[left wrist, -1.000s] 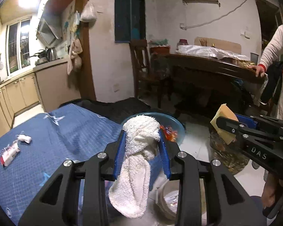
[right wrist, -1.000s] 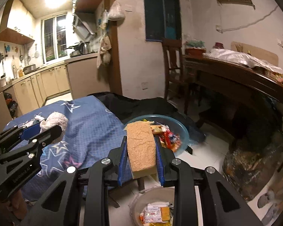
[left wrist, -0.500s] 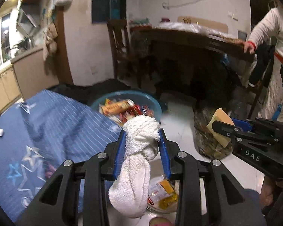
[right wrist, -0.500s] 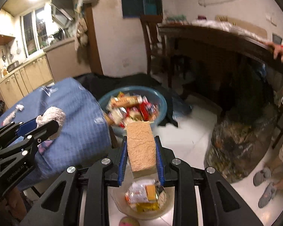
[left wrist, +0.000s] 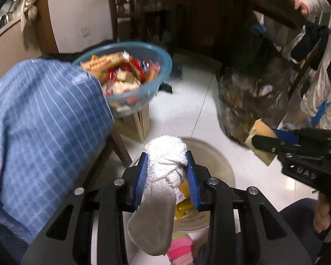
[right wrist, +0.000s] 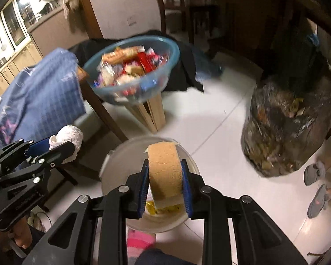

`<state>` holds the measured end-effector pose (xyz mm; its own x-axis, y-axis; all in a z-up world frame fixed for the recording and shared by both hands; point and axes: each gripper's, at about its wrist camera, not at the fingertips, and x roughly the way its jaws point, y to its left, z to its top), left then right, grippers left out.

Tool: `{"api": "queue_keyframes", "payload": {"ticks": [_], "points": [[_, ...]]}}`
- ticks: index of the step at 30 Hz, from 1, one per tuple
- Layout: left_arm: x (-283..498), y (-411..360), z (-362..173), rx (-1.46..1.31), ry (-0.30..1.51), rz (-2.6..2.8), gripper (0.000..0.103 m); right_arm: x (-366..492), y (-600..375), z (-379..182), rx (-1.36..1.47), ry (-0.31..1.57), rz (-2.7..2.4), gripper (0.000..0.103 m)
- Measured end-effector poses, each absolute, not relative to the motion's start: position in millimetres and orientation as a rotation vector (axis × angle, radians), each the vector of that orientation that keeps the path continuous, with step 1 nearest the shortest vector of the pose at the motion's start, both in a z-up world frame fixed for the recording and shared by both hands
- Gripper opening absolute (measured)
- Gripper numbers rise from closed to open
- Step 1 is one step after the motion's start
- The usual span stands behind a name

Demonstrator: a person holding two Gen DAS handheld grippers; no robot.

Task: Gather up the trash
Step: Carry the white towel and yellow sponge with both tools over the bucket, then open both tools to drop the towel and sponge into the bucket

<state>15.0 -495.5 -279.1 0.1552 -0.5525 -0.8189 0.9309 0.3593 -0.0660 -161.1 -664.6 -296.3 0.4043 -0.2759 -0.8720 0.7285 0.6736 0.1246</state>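
My left gripper point(left wrist: 167, 155) is shut on a white terry cloth point(left wrist: 163, 154) whose tail hangs down toward the camera. My right gripper point(right wrist: 164, 163) is shut on a tan sponge block point(right wrist: 163, 167). Both point steeply down over a pale round basin point(right wrist: 112, 161) on the white floor, with yellow wrappers point(right wrist: 152, 206) in it. In the left wrist view, the right gripper point(left wrist: 262, 135) with its sponge point(left wrist: 259, 128) hangs to the right, above the floor. From the right wrist, the left gripper point(right wrist: 59, 143) and cloth point(right wrist: 69, 133) show at the left.
A blue bowl point(right wrist: 172, 50) full of snack wrappers rests on a wooden stool point(right wrist: 153, 114). The blue-clothed table point(left wrist: 44, 121) stands at the left. A full dark trash bag point(right wrist: 282, 128) and a person's slippered feet point(right wrist: 315, 172) are at the right. A pink slipper point(right wrist: 139, 238) lies by the basin.
Both grippers have dropped and tipped down toward the floor, each still holding its item. The tabletop has slid off to the left and the floor basin now sits under the fingers.
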Motion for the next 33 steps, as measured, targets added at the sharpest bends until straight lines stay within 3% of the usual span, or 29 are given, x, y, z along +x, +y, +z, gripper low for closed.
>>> {"api": "queue_keyframes", "payload": {"ticks": [33], "points": [[31, -522, -356, 0.618, 1.085, -1.089, 0.032, -126, -676, -386, 0.638, 1.164, -0.576, 0.028]]}}
